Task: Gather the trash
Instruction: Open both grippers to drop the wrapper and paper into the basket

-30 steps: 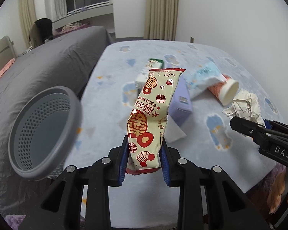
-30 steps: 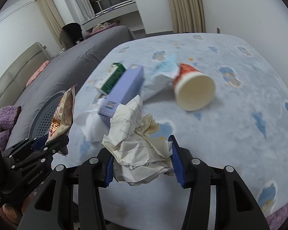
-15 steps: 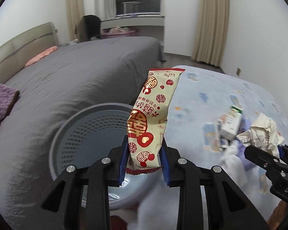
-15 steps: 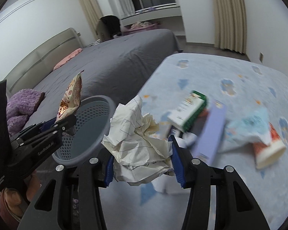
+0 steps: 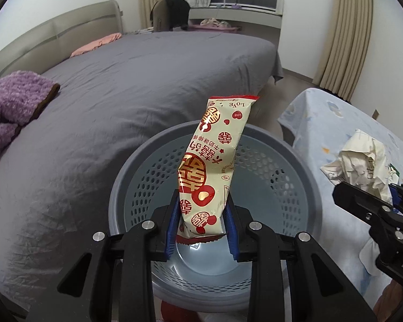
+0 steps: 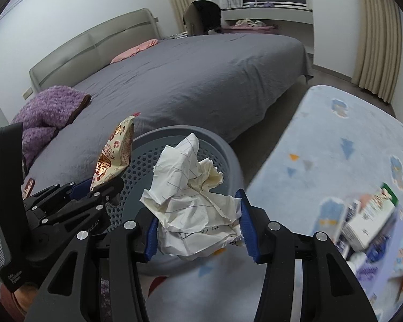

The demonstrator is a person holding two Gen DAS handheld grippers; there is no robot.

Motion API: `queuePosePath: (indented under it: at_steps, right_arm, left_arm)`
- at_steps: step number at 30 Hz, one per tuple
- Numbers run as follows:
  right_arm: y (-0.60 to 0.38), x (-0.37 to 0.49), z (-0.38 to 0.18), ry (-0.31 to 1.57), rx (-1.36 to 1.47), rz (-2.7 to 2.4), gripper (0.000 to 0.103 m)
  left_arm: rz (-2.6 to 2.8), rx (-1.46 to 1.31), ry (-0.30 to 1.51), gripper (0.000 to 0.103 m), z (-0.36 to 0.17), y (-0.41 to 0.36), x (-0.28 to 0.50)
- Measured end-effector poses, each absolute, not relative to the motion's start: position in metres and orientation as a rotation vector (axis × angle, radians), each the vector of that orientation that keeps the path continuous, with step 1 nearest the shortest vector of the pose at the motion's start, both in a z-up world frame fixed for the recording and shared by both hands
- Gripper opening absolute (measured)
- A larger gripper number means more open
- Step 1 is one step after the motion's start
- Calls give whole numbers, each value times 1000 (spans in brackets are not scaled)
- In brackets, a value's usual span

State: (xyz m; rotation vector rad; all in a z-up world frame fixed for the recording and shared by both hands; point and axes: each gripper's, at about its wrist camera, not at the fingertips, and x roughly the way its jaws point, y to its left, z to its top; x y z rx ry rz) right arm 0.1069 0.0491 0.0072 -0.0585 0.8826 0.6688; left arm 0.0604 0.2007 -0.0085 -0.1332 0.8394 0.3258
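A snack wrapper (image 5: 212, 166) is clamped upright in the left gripper (image 5: 202, 230), directly above the open bin (image 5: 126, 187). A paper wad (image 6: 193, 204) is pinched by the right gripper (image 6: 198, 232) beside the bin's rim, at the table (image 6: 335, 139) edge.

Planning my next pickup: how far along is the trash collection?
Done: nothing visible in the grey basket yet. In hand: left gripper grips the snack wrapper over the basket; right gripper grips the crumpled paper. Left: the cartons on the blue table.
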Motion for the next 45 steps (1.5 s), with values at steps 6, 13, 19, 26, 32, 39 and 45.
queuePosePath:
  at_steps: [6,13,19,26,32,39,45]
  right_arm:
    - [68,114,3,889,-80,689,55]
    - [67,116,3,876,-66,674,69]
    - [64,116,5,871,-62,667,70]
    - [60,115,6,866,-58,652,70]
    - [57,112,5,855,-63,625,70]
    - [51,110,6,856,-55,605,70]
    - [41,106,8,852,-41,585,70]
  left_arm:
    - [354,-155,847,36,-13,213,58]
    - [390,-172,830,70,-11,223,51]
    - [394,-173,832,75,-11,225,52]
    - [401,-173,825,87,-10,225,51]
    - [408,-171,817,96,-8,225,50]
    - [401,-177,810,97,-6,224,49]
    - [380,-190,794,97,-1,220,47]
